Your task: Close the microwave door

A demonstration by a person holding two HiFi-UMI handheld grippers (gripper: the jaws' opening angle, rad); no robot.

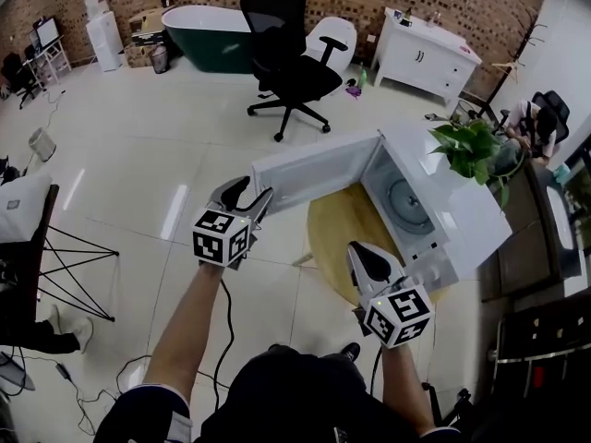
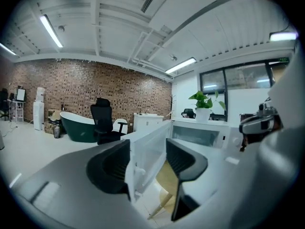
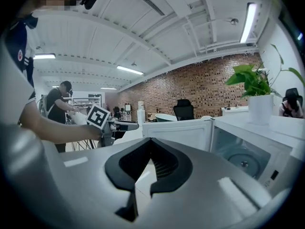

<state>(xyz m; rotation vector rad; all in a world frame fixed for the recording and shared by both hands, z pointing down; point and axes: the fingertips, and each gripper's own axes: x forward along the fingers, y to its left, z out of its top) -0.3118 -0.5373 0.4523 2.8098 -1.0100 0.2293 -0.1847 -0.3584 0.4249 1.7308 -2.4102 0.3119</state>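
Observation:
A white microwave [image 1: 462, 210] stands on a round wooden table [image 1: 337, 229], its door [image 1: 314, 169] swung wide open to the left. My left gripper [image 1: 247, 197] is at the door's free end. Seen from the left gripper view, the left gripper [image 2: 147, 145] is open, with the door's edge [image 2: 148, 161] standing between the two fingers and no pad visibly pressing on it. My right gripper [image 1: 365, 257] hangs over the table in front of the open oven. In its own view the right gripper [image 3: 150, 142] is shut and empty. The turntable [image 3: 243, 163] shows inside the cavity.
A potted plant [image 1: 466, 146] sits on top of the microwave. A black office chair [image 1: 286, 53], a dark green bathtub [image 1: 208, 35] and a white cabinet [image 1: 425, 53] stand farther off on the tiled floor. A black folding stand [image 1: 65, 266] is at the left. A person sits at the far right.

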